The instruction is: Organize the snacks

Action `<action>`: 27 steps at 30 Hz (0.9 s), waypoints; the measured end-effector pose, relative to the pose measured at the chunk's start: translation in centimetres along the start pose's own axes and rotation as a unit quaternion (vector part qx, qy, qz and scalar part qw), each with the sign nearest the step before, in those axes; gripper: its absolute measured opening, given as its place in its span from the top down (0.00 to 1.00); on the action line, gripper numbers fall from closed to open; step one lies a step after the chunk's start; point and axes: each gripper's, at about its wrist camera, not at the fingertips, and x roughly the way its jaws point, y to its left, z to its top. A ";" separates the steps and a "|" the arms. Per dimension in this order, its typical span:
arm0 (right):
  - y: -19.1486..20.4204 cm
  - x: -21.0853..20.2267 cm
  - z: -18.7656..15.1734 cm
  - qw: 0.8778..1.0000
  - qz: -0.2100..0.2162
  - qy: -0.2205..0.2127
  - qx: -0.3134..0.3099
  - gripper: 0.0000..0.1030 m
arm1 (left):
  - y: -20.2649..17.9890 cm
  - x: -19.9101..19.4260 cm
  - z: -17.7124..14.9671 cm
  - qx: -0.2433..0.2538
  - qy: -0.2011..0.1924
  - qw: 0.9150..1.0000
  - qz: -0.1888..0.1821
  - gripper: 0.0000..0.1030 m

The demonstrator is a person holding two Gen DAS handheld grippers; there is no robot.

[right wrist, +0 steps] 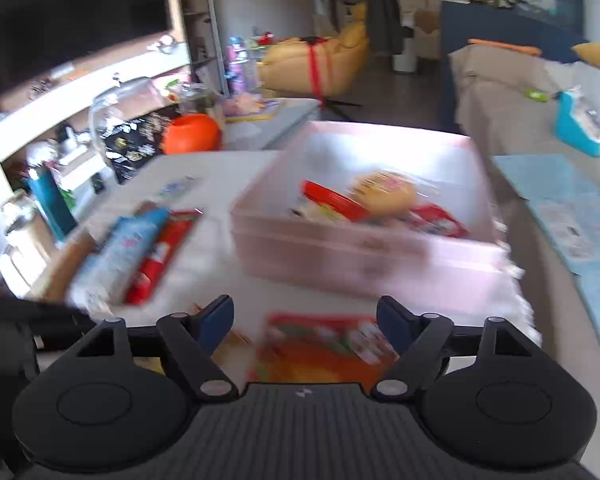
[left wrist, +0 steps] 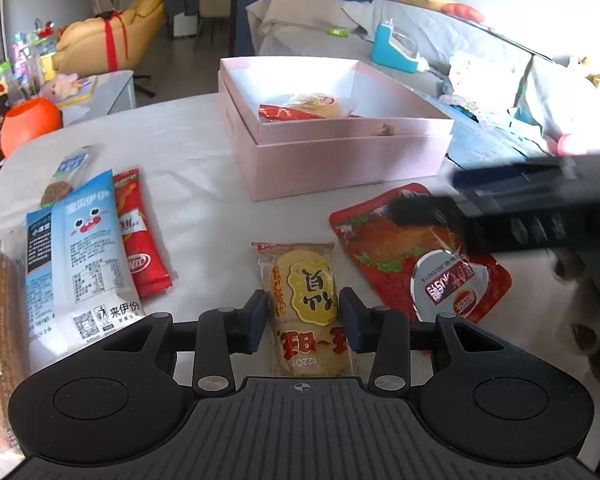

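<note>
The left gripper (left wrist: 303, 316), fingers spread, straddles a yellow rice-cracker packet (left wrist: 307, 304) on the bench, unclamped. The right gripper (right wrist: 305, 322) hovers, fingers released, above a red roast-duck pouch (left wrist: 416, 256). Next: pinch, then carry into the pink box (left wrist: 340, 160).

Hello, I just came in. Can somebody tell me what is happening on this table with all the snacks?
A person is sorting snacks into a pink box with two hand-held grippers. The left gripper is open around a yellow rice cracker pack lying on the table, fingers on each side but not yet closed. The right gripper is open above a red roast-duck pouch; its view is blurred. A few snacks already lie in the box. More packets wait on the left.
</note>
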 end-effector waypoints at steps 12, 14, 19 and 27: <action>-2.5 -0.5 -5.3 0.995 0.004 0.041 0.092 0.02 | 2.5 -1.0 -0.6 -0.028 -0.001 0.999 0.032 0.58; -2.3 -0.4 -5.6 0.994 -0.002 0.031 0.105 0.00 | 2.7 -1.1 -0.7 -0.031 -0.002 0.999 0.034 0.58; -0.5 0.4 -5.4 0.995 -0.046 0.042 0.078 0.00 | 3.8 -1.6 -1.1 -0.048 -0.006 0.998 0.047 0.58; 0.8 0.8 -5.3 0.997 -0.043 0.059 0.005 0.00 | 4.0 -1.5 -1.6 -0.053 -0.008 0.997 0.051 0.57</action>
